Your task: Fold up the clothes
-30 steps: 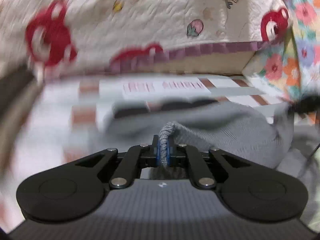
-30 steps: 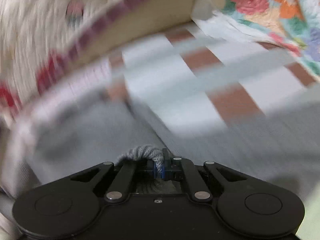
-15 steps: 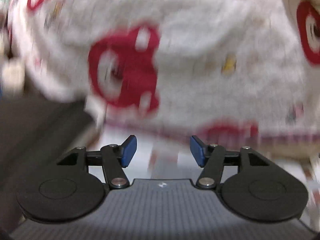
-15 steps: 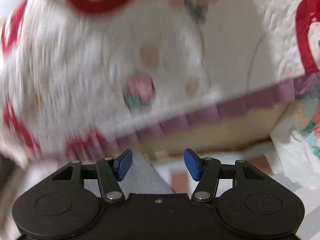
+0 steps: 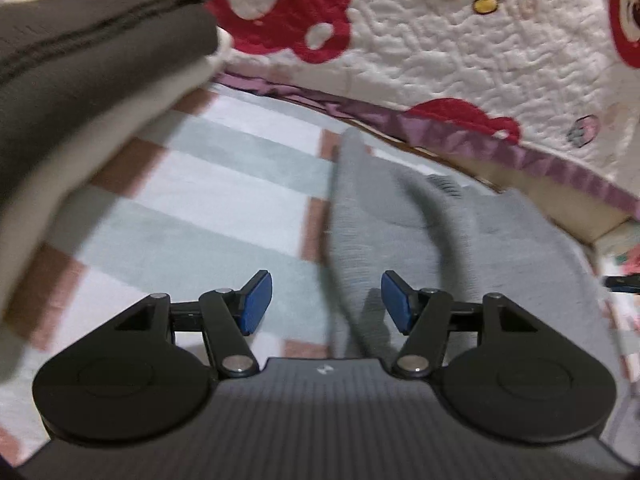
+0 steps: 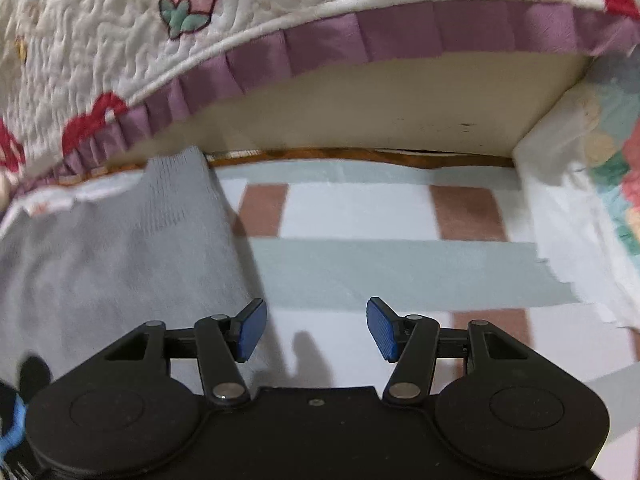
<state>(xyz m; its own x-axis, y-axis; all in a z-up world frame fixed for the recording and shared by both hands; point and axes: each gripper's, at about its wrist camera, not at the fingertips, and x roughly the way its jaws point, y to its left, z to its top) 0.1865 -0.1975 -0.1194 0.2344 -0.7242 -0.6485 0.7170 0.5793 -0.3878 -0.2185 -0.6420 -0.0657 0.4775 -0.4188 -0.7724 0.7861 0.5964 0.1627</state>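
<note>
Grey knit garment [image 5: 460,240] lies on checked mat [image 6: 400,264] by quilt-covered bed edge [image 6: 280,52]. Left gripper [image 5: 326,306] & right gripper [image 6: 316,330]: fingers apart, empty.

Open checked mat [image 6: 400,268] right of the grey sweater [image 6: 100,264]; quilted wall [image 6: 360,32] (purple-frilled) closes the far side.

The grey garment [image 5: 472,248] is soft ribbed knit, matt. Under it lies a checked cloth sheet [image 6: 360,268], smooth. At the top of the frame, a puckered quilted cover [image 6: 100,40] with satiny purple frill. Gripper pads [image 6: 380,328] look ridged blue rubber.
</note>
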